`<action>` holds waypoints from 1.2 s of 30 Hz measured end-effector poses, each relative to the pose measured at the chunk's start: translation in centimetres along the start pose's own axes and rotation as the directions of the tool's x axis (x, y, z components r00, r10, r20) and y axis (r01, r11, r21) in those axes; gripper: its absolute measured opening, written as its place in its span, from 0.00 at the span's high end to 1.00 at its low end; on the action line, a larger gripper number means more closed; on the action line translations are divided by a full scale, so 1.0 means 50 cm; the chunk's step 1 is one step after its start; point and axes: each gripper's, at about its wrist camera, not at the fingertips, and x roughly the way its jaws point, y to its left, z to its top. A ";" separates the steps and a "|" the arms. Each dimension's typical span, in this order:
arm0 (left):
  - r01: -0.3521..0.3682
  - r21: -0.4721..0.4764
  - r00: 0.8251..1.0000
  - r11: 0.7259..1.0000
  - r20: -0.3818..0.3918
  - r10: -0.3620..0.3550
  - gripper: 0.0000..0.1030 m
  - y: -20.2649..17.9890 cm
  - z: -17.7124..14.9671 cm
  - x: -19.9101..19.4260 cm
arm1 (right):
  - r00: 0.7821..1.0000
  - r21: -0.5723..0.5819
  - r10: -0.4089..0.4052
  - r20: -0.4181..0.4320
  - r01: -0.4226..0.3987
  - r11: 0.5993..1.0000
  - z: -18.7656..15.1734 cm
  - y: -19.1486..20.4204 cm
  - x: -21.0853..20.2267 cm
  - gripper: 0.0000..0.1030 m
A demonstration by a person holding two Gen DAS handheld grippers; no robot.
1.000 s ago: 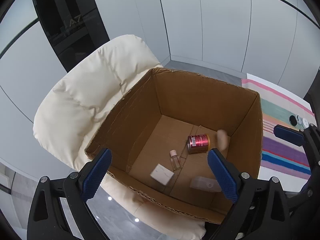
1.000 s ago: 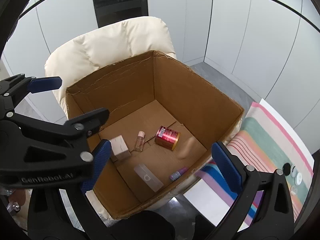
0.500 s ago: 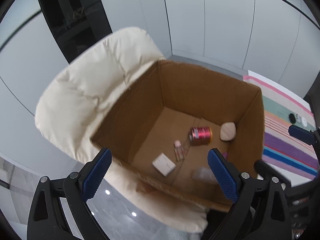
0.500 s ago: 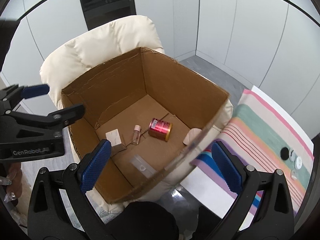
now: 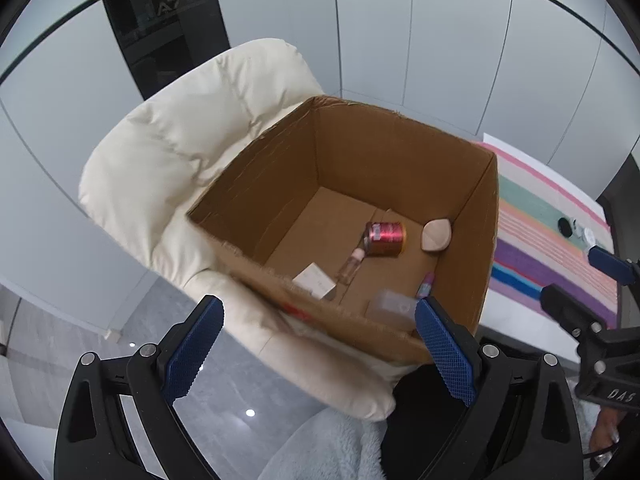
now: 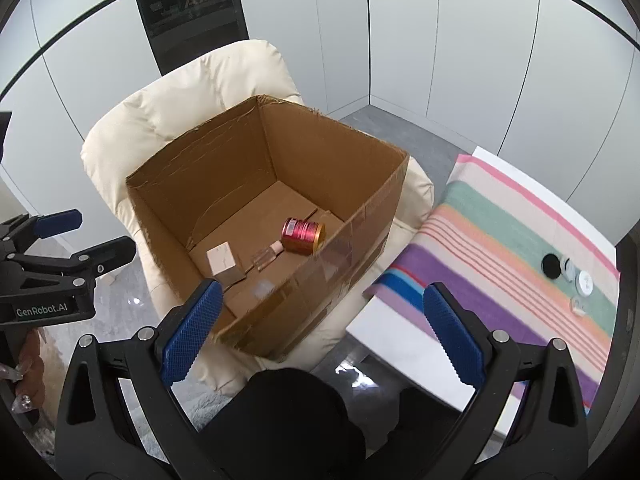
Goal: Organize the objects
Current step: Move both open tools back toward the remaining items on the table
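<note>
Finding both the left gripper (image 5: 318, 350) and right gripper (image 6: 318, 334) spread wide and empty, we judge the small jars (image 6: 568, 274) on the striped cloth (image 6: 500, 240) light, rigid, slippery; grip across their lids. The cardboard box (image 6: 360, 220) holds a metallic red can (image 6: 302, 235).

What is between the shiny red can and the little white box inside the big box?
In both views a small clear bottle with a pink cap lies between the red can and the white box on the cardboard box floor.
</note>
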 end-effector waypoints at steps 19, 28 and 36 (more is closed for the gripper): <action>0.018 0.023 1.000 1.000 0.024 -0.019 0.05 -0.039 -0.066 -0.051 | 1.000 0.080 0.022 -0.001 -0.022 0.997 -0.103 -0.032 -0.076 0.01; 0.010 0.078 0.998 0.997 0.064 -0.015 0.05 -0.076 -0.056 -0.049 | 1.000 0.173 -0.007 0.020 0.003 0.985 -0.115 -0.099 -0.092 0.01; 0.050 0.144 0.997 0.988 0.047 -0.057 0.05 -0.150 -0.041 -0.034 | 0.998 0.266 -0.064 0.024 0.055 0.962 -0.142 -0.190 -0.115 0.01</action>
